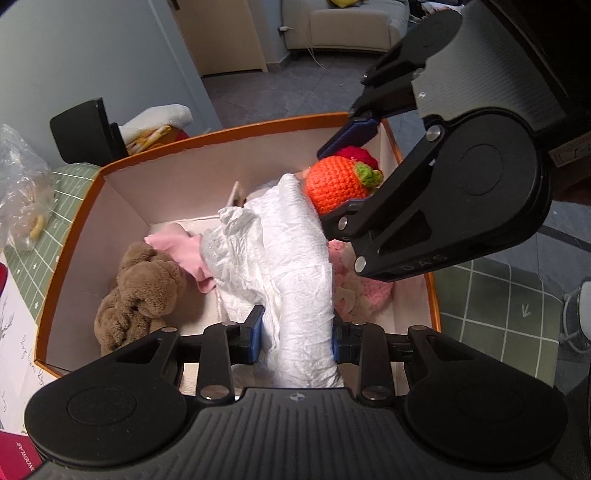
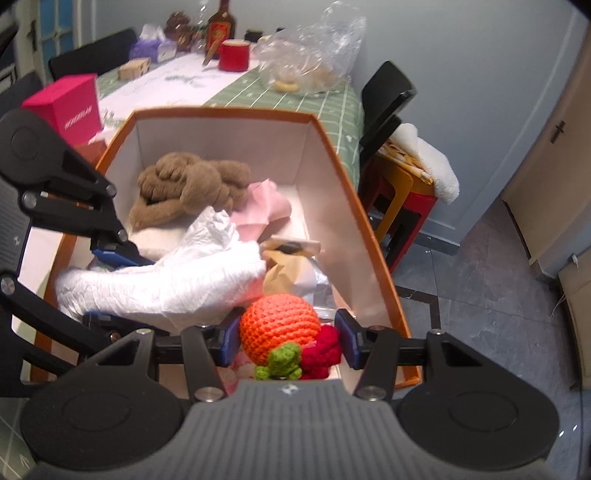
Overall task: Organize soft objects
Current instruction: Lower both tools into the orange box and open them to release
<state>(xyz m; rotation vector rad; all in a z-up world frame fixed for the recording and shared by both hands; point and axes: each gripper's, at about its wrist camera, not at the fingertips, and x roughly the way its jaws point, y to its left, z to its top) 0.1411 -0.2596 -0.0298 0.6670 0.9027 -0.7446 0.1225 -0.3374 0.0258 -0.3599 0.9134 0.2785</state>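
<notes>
Over the orange-rimmed box (image 1: 92, 192), the left hand-held gripper (image 1: 297, 338) clenches a white crinkled bundle (image 1: 295, 258); the right hand-held gripper (image 2: 290, 341) grasps an orange crocheted fruit (image 2: 279, 325).

table (image 2: 332, 107): covered with a green cloth (image 2: 343, 122) marked in a white grid; a white printed runner (image 2: 166, 85) is laid along its length.
carried directly on it: an orange-rimmed box (image 2: 221, 112) with white inner walls, set at the near end; a pink box (image 2: 70, 105), just beside the orange-rimmed box; a red cylindrical container (image 2: 234, 55); a clear plastic bag (image 2: 314, 55) with pale contents; a dark bottle (image 2: 219, 26), a purple tissue pack (image 2: 146, 46) and a small tan box (image 2: 133, 68), grouped at the far end.
</notes>
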